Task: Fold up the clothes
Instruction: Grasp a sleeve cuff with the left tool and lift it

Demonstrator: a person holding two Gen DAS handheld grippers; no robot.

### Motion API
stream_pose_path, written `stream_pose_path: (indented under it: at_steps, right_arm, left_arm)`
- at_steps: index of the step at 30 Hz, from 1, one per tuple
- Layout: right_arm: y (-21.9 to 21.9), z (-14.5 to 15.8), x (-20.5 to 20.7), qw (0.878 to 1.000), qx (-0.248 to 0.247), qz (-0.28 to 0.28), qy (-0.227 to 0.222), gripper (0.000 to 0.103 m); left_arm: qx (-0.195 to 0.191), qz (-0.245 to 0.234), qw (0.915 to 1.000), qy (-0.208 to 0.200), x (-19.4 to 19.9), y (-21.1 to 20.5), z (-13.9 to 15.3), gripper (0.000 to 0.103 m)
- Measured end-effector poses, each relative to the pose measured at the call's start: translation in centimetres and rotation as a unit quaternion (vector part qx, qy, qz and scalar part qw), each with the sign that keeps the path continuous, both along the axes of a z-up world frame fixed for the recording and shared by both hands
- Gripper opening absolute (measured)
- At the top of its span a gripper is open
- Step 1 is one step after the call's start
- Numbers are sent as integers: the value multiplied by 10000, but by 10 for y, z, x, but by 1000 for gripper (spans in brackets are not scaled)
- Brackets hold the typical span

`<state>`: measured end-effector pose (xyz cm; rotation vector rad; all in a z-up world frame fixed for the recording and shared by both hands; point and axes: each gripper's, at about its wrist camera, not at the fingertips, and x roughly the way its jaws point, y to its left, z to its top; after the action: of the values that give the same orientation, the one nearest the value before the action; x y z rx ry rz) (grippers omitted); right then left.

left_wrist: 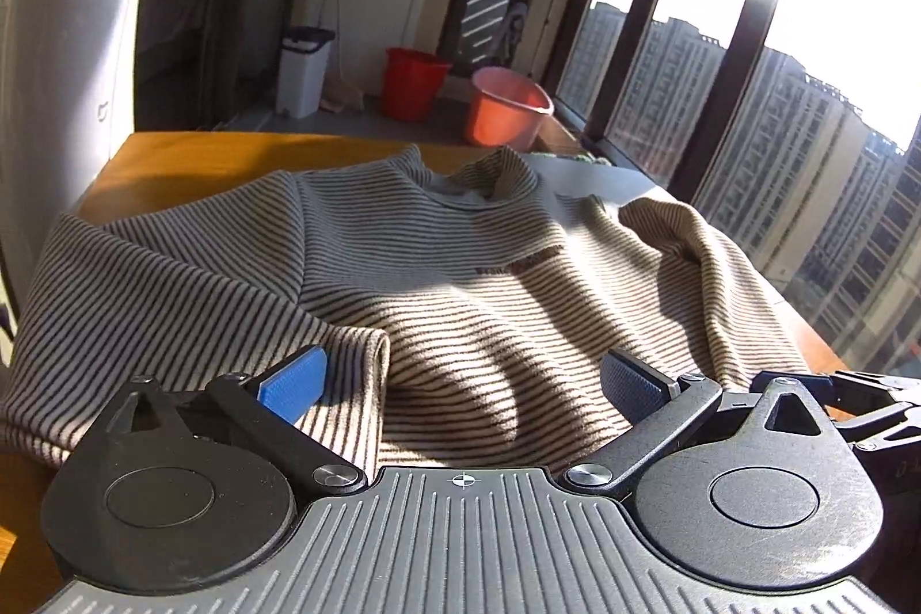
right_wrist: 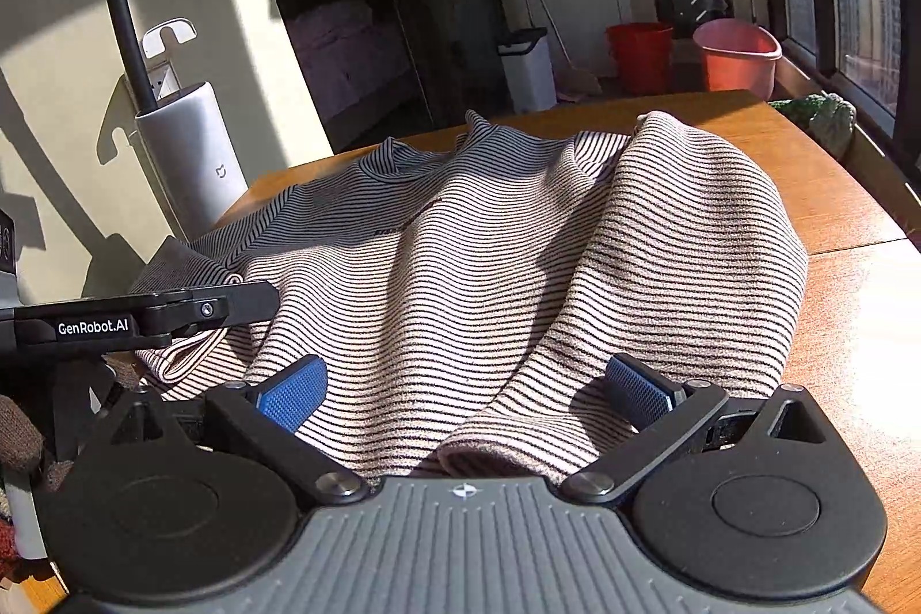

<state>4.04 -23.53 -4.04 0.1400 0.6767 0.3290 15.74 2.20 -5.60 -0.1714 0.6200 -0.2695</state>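
On the wooden counter (right_wrist: 852,222) lies the striped sweater (right_wrist: 489,257), collar away, both sleeves folded in over the body, sun and shadow across its ribbed knit. Both the left claw (left_wrist: 460,384) and right claw (right_wrist: 466,386) stand spread wide, holding nothing, at the hem. A one-layer pinch would likely drag the sleeves askew.

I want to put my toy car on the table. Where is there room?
Bare wood shows right of the striped sweater, on the table toward the windows, and behind its collar. The near middle is crowded: the sweater and both open grippers, left and right.
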Motion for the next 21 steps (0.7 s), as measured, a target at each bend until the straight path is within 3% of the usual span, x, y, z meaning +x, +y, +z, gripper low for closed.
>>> stream_pose_path:
  at_steps: [3,8,11,12,15,20,21]
  right_arm:
    - [6,-1,-5,9993,-278,-256,-77,103]
    - [4,-1,-6,9988,-231,-427,-108,103]
    - [5,-1,-6,9987,-270,-423,-117,103]
    - [5,-2,-7,9986,-279,-425,-116,103]
    - [6,-2,-7,9985,-331,-423,-113,103]
    - [5,-2,-9,9987,-310,-388,-124,103]
    - [4,-2,-9,9988,-272,-388,-124,103]
  left_arm:
    - [439,-27,9990,-43,-8,-2,7,103]
    - [1347,49,9908,137,-14,2,14,103]
    - [1509,163,9873,469,-9,10,7,97]
    - [1557,198,9862,532,-7,11,4,89]
    - [1466,311,9870,577,-4,16,2,86]
    - [1453,478,9864,595,-1,23,10,52]
    - [1496,537,9855,594,-1,24,13,37]
